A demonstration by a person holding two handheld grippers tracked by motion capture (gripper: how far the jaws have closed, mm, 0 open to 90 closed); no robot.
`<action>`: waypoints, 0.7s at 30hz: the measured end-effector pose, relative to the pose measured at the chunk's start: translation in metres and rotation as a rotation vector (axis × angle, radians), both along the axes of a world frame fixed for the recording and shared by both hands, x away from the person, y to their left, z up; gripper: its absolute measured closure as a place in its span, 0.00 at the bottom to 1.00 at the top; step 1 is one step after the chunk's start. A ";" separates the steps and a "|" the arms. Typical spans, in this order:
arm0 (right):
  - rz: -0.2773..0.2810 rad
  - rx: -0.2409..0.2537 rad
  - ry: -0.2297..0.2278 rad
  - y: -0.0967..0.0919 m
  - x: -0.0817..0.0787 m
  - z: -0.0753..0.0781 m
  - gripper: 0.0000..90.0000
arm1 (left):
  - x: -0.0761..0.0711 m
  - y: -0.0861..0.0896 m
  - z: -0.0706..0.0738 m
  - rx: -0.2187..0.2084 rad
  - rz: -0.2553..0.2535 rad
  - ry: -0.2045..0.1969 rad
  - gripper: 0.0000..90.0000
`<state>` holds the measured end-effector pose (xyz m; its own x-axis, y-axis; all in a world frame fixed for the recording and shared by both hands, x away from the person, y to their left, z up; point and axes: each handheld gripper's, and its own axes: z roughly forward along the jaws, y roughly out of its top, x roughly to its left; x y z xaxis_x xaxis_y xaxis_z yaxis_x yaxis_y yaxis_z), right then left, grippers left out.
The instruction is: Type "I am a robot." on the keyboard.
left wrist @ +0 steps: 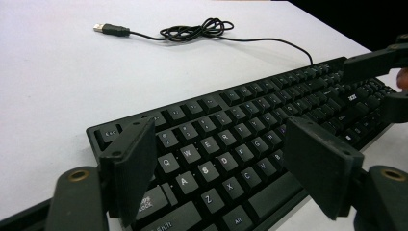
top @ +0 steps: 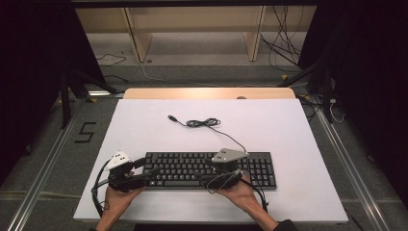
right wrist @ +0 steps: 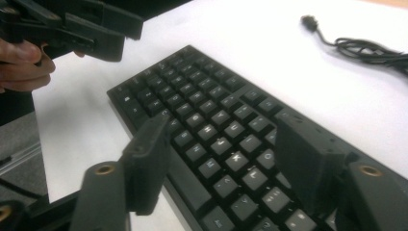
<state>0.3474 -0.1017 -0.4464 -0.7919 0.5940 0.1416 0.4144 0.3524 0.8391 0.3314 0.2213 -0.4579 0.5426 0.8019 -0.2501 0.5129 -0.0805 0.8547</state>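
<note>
My matt black plastic jaws frame the flat black plastic keyboard, its keycaps smooth with a faint sheen. The white table sheet looks matt and smooth; the thin black rubbery cable slightly glossy.

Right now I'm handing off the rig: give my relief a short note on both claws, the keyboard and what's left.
Left claw: open, empty, over the keyboard's left end.
Right claw: open, empty, above the keys toward the right.
Keyboard lies flat near the table's front edge. Its cable trails back in a loose coil, USB plug unplugged on the table.
Done: both claws are in place over the keyboard.
Left: nothing gripped yet; probably grasp or press next.
</note>
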 end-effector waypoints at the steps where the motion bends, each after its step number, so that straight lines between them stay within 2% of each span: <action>1: -0.003 0.005 0.000 -0.002 -0.001 0.001 0.40 | 0.000 0.000 0.000 0.000 0.000 0.000 0.31; 11: -0.041 0.054 -0.020 -0.024 -0.009 0.008 0.35 | 0.004 -0.003 -0.003 0.016 -0.007 0.013 0.35; 21: -0.054 0.051 -0.021 -0.032 -0.014 0.009 0.32 | 0.009 -0.006 -0.007 0.047 -0.001 0.027 0.45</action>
<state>0.3334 -0.1333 -0.4377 -0.7620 0.6284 0.1563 0.4138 0.2868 0.8640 0.3408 0.2153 -0.4645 0.5372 0.8124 -0.2267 0.5353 -0.1207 0.8360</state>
